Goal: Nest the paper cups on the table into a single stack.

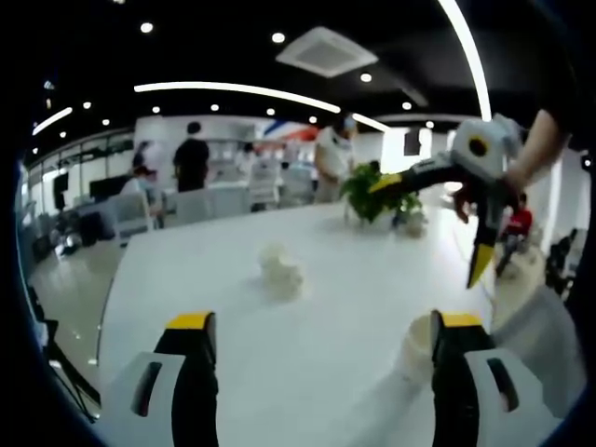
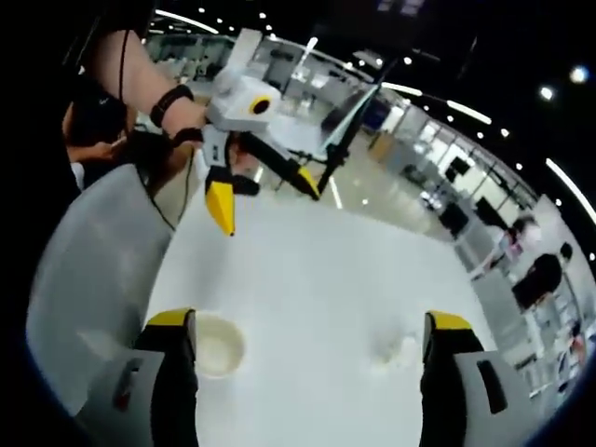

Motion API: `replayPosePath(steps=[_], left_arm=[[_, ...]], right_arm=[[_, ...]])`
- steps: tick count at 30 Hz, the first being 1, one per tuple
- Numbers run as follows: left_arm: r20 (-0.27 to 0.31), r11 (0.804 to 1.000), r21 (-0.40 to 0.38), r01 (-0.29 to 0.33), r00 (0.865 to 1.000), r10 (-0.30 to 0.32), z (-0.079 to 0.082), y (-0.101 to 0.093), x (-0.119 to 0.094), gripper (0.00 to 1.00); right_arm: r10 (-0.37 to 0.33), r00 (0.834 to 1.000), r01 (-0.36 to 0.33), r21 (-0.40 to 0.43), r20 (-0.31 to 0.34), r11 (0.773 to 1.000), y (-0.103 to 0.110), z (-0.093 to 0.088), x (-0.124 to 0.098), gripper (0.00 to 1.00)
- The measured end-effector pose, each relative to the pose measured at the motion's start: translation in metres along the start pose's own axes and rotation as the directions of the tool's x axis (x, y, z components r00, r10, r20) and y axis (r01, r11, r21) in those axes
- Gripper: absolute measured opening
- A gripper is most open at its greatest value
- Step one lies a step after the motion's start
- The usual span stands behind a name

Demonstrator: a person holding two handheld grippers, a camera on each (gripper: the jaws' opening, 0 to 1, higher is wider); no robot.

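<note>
White paper cups stand on a white table (image 1: pixel 223 279). In the left gripper view a blurred small cluster of cups (image 1: pixel 281 270) sits mid-table, and a single cup (image 1: pixel 415 346) stands just left of my right-hand jaw. My left gripper (image 1: pixel 326 326) is open and holds nothing. The right gripper (image 1: pixel 434 223) hangs open above the table at the upper right, held by a hand. In the right gripper view my right gripper (image 2: pixel 311 321) is open, with an upright cup (image 2: pixel 216 345) beside its left jaw and another blurred cup (image 2: pixel 396 352) near its right jaw. The left gripper (image 2: pixel 264 193) hovers open beyond.
A potted green plant (image 1: pixel 372 191) stands at the table's far end. A grey rounded chair back (image 2: pixel 93 270) hugs the table's edge. Several people and office chairs fill the room behind. The table edge (image 1: pixel 116 289) drops off at the left.
</note>
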State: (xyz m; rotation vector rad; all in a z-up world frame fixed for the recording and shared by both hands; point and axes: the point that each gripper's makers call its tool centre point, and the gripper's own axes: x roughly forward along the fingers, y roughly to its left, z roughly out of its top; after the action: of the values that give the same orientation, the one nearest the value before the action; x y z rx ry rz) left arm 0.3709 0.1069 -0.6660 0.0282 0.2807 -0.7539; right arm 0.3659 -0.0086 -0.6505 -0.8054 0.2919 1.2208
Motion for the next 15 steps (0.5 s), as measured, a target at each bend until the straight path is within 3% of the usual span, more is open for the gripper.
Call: replayPosePath(steps=[2,6,15], left_arm=[[0.004,1.000,0.002,0.000,1.000,0.000,0.000,0.000,0.000,0.96],[0.000,1.000,-0.005,0.002,1.000,-0.002,-0.002,-0.001,0.000,0.96],[0.003,1.000,-0.018,0.004,1.000,-0.004,-0.008,-0.002,-0.001,0.96]], right_arm=[[-0.004,1.000,0.004,-0.001,0.022,1.000,-0.002,0.003,0.000,1.00],[-0.012,1.000,0.012,0.014,0.008,1.000,-0.008,-0.002,0.002,1.00],[-0.075,0.997,0.074,0.069,0.000,0.995,-0.045,-0.010,0.005,1.00]])
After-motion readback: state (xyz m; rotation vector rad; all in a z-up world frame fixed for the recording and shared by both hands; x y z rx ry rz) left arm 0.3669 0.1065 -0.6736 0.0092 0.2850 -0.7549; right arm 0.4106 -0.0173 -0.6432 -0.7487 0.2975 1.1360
